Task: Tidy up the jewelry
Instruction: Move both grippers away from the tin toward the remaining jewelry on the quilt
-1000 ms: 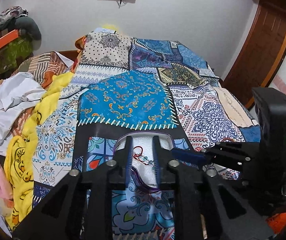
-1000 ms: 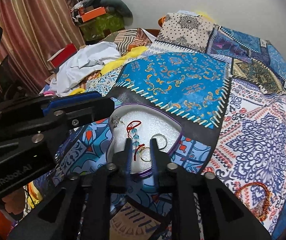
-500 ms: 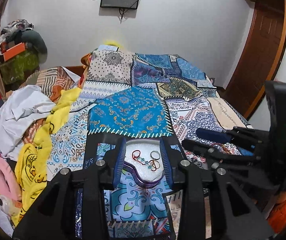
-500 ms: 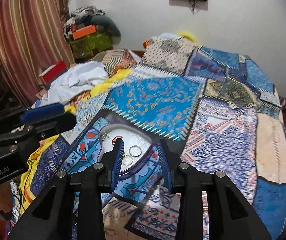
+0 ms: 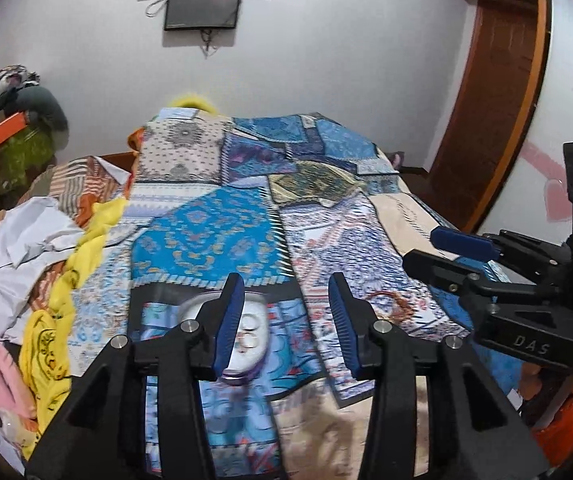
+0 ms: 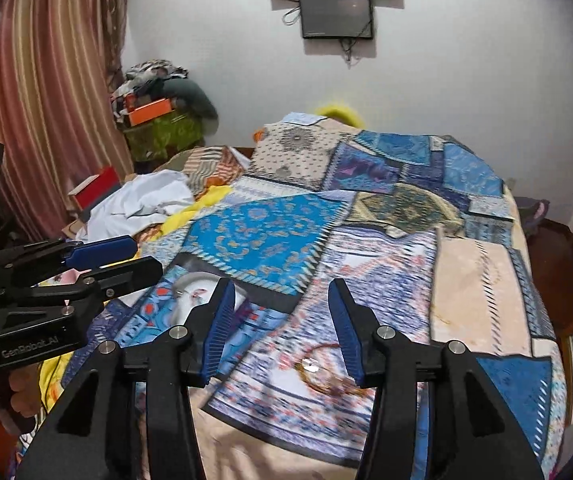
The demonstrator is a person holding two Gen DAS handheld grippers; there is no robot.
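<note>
Patchwork-quilted bed [image 5: 222,236]: white purple-rimmed tray [image 5: 242,378] holding rings sits under left tongs [image 5: 284,320]; beaded bracelet [image 6: 322,372] still loose beneath right tongs [image 6: 280,328]. Both tongs opening, empty. One piece left.

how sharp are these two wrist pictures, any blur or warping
Left wrist view: the tray and its rings are smeared by motion blur, and the door frame bows with fisheye. Right wrist view: the bracelet on the bedspread is blurred; the gripper fingers stay sharp.
</note>
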